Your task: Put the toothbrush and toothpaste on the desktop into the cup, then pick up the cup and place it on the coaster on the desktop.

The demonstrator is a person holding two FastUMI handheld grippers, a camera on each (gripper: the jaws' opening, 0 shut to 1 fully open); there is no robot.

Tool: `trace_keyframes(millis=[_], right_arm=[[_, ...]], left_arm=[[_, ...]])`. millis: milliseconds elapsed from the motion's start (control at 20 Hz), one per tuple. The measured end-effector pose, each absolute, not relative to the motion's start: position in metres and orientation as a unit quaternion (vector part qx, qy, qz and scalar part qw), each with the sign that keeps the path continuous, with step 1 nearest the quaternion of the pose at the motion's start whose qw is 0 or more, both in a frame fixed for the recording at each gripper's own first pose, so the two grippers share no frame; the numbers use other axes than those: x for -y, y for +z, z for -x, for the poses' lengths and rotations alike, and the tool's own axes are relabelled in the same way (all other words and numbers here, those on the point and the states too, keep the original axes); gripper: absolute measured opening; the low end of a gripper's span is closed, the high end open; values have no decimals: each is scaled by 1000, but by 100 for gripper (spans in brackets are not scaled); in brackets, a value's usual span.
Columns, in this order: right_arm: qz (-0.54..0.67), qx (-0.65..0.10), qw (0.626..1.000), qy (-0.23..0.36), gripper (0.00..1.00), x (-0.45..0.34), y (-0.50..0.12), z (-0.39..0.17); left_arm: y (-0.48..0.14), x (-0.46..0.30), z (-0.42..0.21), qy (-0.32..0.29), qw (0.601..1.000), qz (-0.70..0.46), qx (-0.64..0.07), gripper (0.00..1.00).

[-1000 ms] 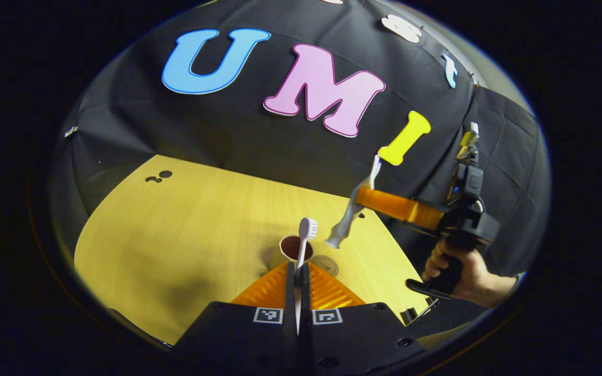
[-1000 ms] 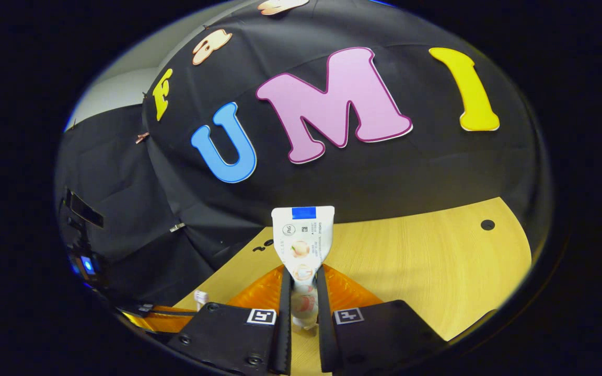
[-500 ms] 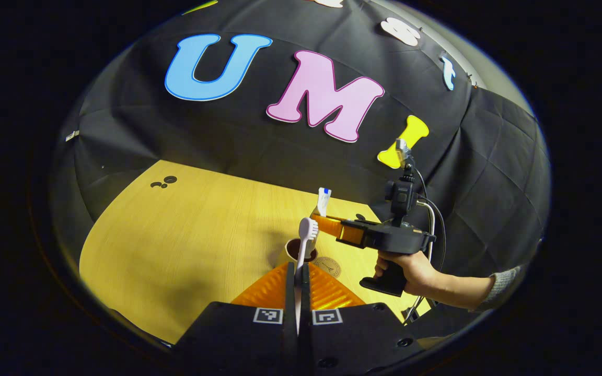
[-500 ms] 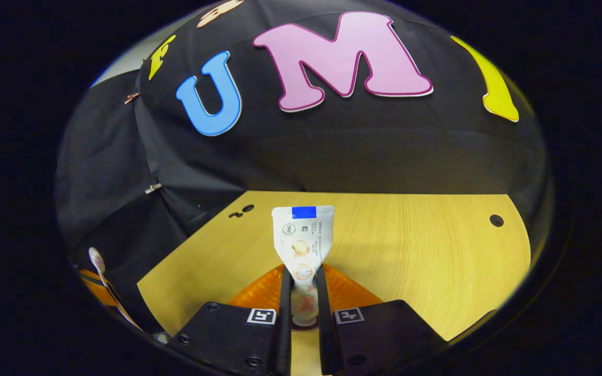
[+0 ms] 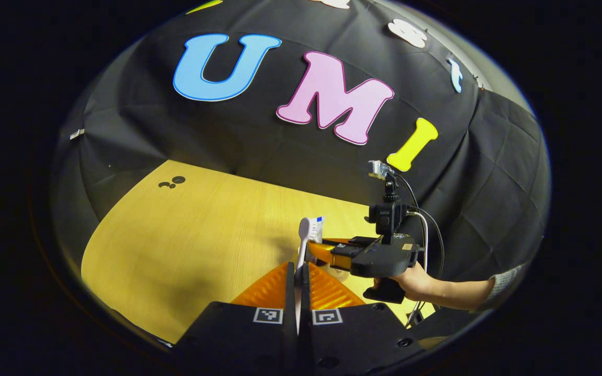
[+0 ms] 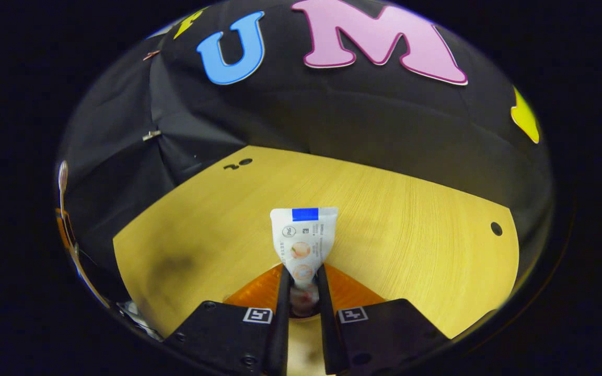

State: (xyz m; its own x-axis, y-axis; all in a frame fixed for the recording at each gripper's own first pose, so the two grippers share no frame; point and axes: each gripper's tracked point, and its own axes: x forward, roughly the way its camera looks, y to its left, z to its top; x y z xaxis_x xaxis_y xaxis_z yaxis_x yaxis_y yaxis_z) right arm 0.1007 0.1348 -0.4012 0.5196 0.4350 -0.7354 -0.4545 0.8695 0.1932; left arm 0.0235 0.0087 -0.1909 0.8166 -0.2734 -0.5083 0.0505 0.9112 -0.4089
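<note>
My left gripper (image 5: 298, 266) is shut on a white toothbrush (image 5: 305, 232) that stands upright, bristle head up. Just beyond it, my right gripper (image 5: 315, 251) reaches in from the right with a person's hand (image 5: 416, 281) on its grip, and it covers the cup. It holds a white toothpaste tube (image 5: 318, 225), crimped end up. In the right gripper view, the right gripper (image 6: 301, 269) is shut on the toothpaste tube (image 6: 303, 240), whose lower end sinks into the cup's dark mouth (image 6: 301, 309). The round coaster (image 5: 338, 272) peeks out beneath the right gripper.
The yellow wooden table (image 5: 186, 235) stretches to the left and back, with small cable holes (image 5: 173, 181) near its far corner. In the right gripper view, a single hole (image 6: 496, 228) marks the table (image 6: 411, 235) at the right. Black cloth walls close the back and sides.
The right gripper has swung in from the right and come down with the toothpaste, ending over the cup and hiding it. The left gripper has kept hold of the toothbrush, nearly still.
</note>
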Motion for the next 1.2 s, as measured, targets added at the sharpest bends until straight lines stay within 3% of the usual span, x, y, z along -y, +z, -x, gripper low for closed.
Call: trace_keyframes(millis=[100, 200, 350, 400, 450, 500, 550, 600, 650, 700, 800, 1200], right_arm=[[32, -414, 870, 265, 38, -133, -404, -100], [37, -410, 872, 266, 36, -129, -401, -98], [8, -409, 874, 262, 50, -128, -391, -92], [-6, -406, 876, 261, 60, -128, -383, -92], [-18, -401, 878, 262, 63, -125, -375, -91], [-26, -394, 881, 259, 75, -121, -365, -92], [-34, -385, 886, 257, 78, -116, -354, -91], [-42, -379, 889, 254, 79, -109, -344, -91], [-50, -375, 891, 252, 72, -103, -336, -86], [-55, -371, 892, 250, 80, -95, -328, -82], [-55, -369, 895, 247, 82, -75, -314, -66], [-89, -397, 892, 195, 82, -9, -296, -4]], left_arm=[[-192, -10, -26, -83, 933, 196, -291, 6], [-192, -10, -27, -81, 933, 196, -289, 6], [-189, -4, -34, -84, 935, 196, -284, 6], [-188, -1, -38, -86, 935, 197, -280, 6], [-187, 1, -42, -89, 936, 199, -277, 6], [-184, 4, -46, -92, 936, 200, -274, 6], [-182, 7, -49, -96, 937, 201, -269, 6], [-179, 11, -55, -100, 938, 200, -264, 6], [-176, 13, -62, -104, 940, 198, -258, 6], [-173, 16, -70, -109, 942, 196, -249, 6], [-166, 21, -85, -117, 946, 193, -232, 6], [-158, 26, -151, -119, 951, 239, -156, 6]])
